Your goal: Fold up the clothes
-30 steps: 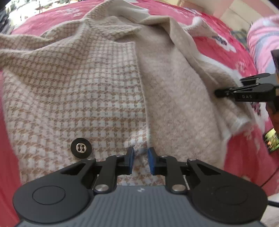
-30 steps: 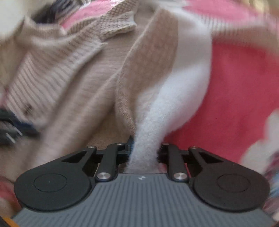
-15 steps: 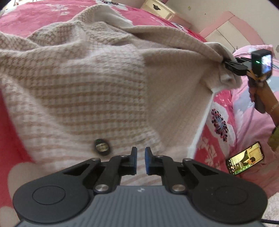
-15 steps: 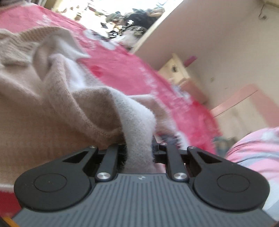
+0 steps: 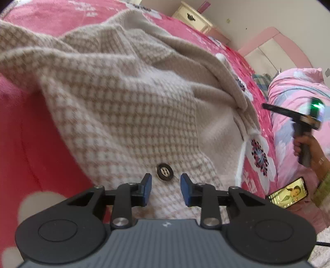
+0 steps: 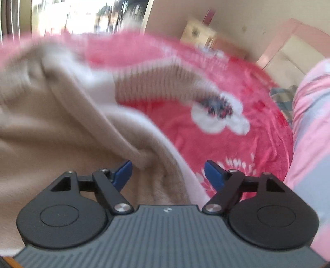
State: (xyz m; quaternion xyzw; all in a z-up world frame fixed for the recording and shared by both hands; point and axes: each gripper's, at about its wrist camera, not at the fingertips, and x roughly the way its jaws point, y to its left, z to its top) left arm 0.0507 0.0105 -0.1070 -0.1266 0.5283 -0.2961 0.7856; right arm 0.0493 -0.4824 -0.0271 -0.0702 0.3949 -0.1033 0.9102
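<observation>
A beige and white checked knit cardigan (image 5: 123,107) lies bunched on a red flowered blanket (image 5: 24,144). Its dark button (image 5: 164,172) sits just ahead of my left gripper (image 5: 166,186), whose jaws are opening with the fabric edge lying below them, not pinched. My right gripper (image 6: 168,173) has its jaws opening wide over the plain beige inside of the cardigan (image 6: 61,134); the white hem (image 6: 183,165) lies loose under them. In the left wrist view the right gripper (image 5: 268,107) hangs at the far right, clear of the cloth, with a hand (image 5: 305,146) on its handle.
A phone (image 5: 288,192) with a lit screen lies on the blanket at the lower right. A pink quilt (image 5: 299,86) is piled at the right. A cream bedside cabinet (image 5: 193,17) and pink furniture stand by the far wall.
Both grippers have let go of the cardigan and their jaws have spread. The cloth has dropped onto the blanket. The right gripper has drawn away from the hem to the right.
</observation>
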